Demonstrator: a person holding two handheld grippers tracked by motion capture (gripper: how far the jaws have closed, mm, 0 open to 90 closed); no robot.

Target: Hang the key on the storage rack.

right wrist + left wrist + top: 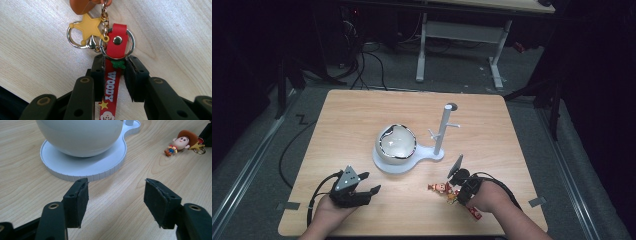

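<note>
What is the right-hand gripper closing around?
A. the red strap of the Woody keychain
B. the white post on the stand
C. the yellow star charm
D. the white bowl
A: in the right gripper view the right gripper has its jaws on either side of the red strap printed WOODY, with the yellow star charm lying beyond the jaw tips.

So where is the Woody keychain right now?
The Woody keychain lies near the table's front right, its red strap between the right gripper's jaws.

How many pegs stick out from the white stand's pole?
2 visible: one peg pointing right near mid-height, another peg pointing left just below it. The pole could hide more behind it.
</note>
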